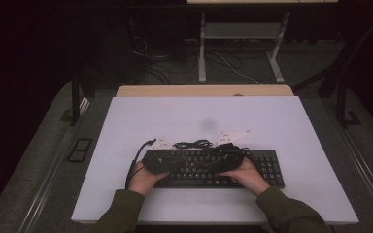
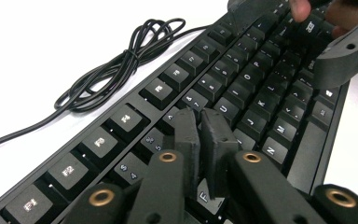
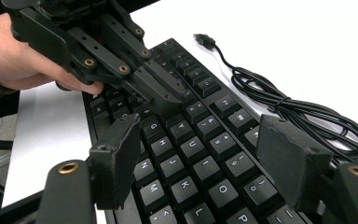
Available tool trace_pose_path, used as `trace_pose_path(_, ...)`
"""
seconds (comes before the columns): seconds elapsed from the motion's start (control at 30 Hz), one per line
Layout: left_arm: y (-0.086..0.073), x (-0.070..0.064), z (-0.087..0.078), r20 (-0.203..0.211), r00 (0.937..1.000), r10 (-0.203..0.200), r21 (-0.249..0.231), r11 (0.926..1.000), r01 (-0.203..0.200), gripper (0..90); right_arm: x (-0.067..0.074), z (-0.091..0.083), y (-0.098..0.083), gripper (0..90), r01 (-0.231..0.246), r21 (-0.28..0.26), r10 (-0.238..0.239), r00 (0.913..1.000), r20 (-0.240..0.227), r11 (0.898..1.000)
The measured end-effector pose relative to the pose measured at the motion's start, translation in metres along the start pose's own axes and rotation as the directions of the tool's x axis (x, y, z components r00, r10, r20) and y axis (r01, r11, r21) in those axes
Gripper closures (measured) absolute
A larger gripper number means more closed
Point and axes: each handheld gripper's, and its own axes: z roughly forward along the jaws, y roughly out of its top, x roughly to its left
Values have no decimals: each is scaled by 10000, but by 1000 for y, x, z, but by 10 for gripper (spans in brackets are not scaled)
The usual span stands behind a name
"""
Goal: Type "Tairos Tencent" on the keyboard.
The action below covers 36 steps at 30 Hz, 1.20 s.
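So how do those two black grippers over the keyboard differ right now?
The left gripper has its jaws almost together, tips down at the keyboard keys; the right gripper has its jaws wide apart, with nothing between them. The left gripper sits over the keyboard's left half, the right gripper over its middle. Both are black, hand-held and above the keys.

Keyboard on table; coiled cable behind it; both claws over keys.
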Motion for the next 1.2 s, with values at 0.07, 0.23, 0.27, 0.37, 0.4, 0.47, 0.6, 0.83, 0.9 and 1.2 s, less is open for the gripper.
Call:
trace_pose_path(0.07,1,0,-1,44,10000,27,-44,10000,-27,810,0,-1,0,300,-53,-3,53,10000,41,10000)
trace_pose_path(0.23,2,0,-3,56,10000,51,-107,9999,-50,749,-2,-2,-1,292,-8,-32,9,9999,113,10000)
trace_pose_path(0.27,2,0,-4,58,10000,64,-110,9999,-63,738,-2,-3,-2,291,-33,-41,34,9999,142,10000)
trace_pose_path(0.37,1,0,-5,31,10000,50,-71,10000,-50,690,-3,-5,-3,285,-61,-31,62,9998,182,10000)
trace_pose_path(0.4,1,-1,-6,0,10000,58,-84,9999,-58,669,-4,-6,-4,282,-25,-45,26,9998,200,10000)
trace_pose_path(0.47,0,-1,-7,-62,10000,63,-109,9999,-64,628,-5,-8,-5,273,-51,-74,53,9997,247,10000)
trace_pose_path(0.6,0,-1,-10,-205,9998,33,-166,9999,-36,554,-8,-12,-7,256,-166,-63,169,9992,370,9998)
trace_pose_path(0.83,-3,0,-14,-242,9997,52,-403,9992,-62,433,-12,-21,-12,203,-230,-158,237,9988,424,9996)
trace_pose_path(0.9,-4,0,-16,-178,9998,131,-457,9989,-139,396,-12,-24,-14,200,-234,-141,240,9987,449,9996)
trace_pose_path(1.2,-11,-2,-29,-102,9999,84,-782,9969,-92,323,-13,-40,-21,190,-358,-361,382,9970,667,9987)
